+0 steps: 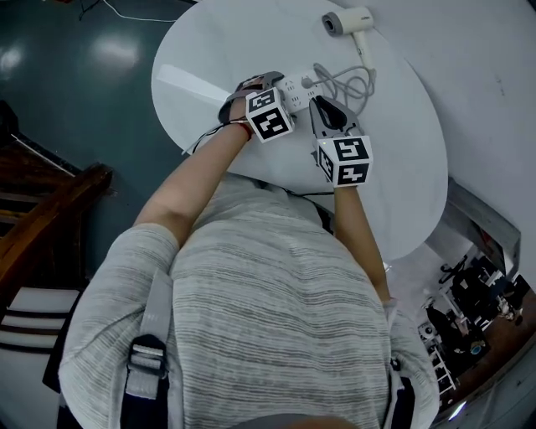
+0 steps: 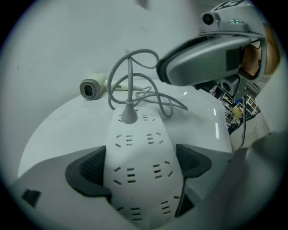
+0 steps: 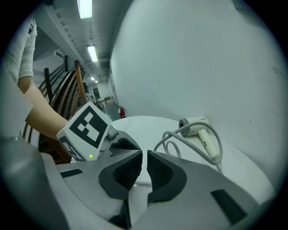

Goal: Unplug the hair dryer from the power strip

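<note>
The power strip (image 2: pixel 135 148) is clamped across its width by the left gripper (image 2: pixel 141 168) at lower centre. The plug (image 2: pixel 128 116) should be gripped by its body and drawn straight out. The right gripper (image 3: pixel 144 168) is held over the cord, jaws nearly together and empty. The hair dryer (image 1: pixel 347 21) lies at upper right.
</note>
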{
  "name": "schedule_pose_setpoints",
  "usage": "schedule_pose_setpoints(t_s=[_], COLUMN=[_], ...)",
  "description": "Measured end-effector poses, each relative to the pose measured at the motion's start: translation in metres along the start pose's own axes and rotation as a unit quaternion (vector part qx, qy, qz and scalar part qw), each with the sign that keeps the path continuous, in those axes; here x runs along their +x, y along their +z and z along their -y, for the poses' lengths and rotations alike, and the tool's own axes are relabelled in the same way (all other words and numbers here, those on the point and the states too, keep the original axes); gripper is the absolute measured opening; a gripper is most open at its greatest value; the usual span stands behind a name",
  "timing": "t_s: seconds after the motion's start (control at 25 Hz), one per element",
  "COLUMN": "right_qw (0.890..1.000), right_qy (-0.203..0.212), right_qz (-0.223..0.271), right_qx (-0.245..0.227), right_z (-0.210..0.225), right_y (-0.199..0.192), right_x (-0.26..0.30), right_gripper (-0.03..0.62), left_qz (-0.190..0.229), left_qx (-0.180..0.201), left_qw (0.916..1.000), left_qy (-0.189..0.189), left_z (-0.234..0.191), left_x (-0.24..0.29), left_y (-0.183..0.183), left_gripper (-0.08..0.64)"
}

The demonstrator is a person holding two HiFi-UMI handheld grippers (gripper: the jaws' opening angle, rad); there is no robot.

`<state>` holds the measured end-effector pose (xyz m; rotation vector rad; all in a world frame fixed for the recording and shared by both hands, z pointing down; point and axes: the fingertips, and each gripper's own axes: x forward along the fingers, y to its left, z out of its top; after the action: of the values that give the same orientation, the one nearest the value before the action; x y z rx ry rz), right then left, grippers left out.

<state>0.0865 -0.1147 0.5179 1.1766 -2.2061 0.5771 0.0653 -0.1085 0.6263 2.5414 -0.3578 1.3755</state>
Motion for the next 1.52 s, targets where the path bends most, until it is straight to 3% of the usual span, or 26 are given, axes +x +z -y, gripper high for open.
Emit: schedule_pose_setpoints(t_s=[0.56, 1.08, 1.52], right_qw=[0.994, 0.988, 0.989], right_qy=[-0.033, -0.038, -0.031], right_qz=[-0.099, -0.127, -0.128], right_qx=[-0.023, -0.081, -0.064], right_z=[0.021, 0.026, 0.027], right_y=[-0.020, -0.018, -0.016], right_x=[0.047, 0.062, 0.059], right_gripper=[0.071, 0.066, 0.055], left_qz=[-0.005, -0.006, -0.009], left_qx=[-0.004, -0.006, -0.010], left_qw=[1.0000, 1.0000, 0.9999], left_qy=[-0.003, -0.005, 0.000], left_z=[-0.001, 0.000, -0.002], left_x=[0.002, 0.003, 0.003], left_y=[0.001, 0.002, 0.003], left_gripper=[0.468, 0.468, 0.468])
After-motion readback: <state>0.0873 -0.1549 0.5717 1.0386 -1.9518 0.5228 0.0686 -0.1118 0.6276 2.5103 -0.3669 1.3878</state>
